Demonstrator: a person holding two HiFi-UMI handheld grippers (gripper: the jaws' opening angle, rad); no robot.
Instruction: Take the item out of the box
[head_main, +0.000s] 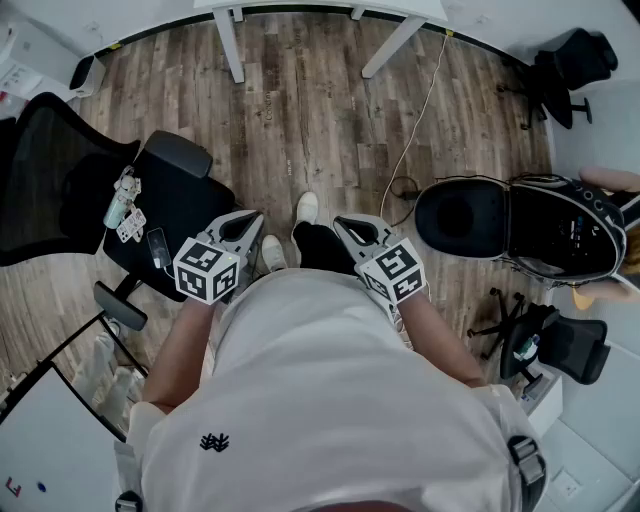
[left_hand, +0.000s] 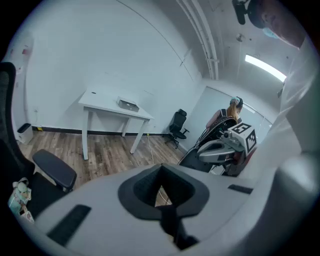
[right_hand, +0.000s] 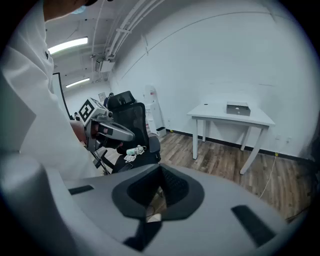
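Left gripper (head_main: 248, 225) and right gripper (head_main: 350, 230) are sitting pressed together, empty, well apart from the box (right_hand: 238, 108) on the far table (right_hand: 215, 115); approaching squarely, then spreading the jaws, is looking wisest.

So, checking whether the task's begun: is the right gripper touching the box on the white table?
Apart. The right gripper view shows the box on the table across the room, far beyond the right gripper.

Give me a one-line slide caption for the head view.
Left gripper and right gripper, both shut and empty, held over the wood floor beside a black office chair.
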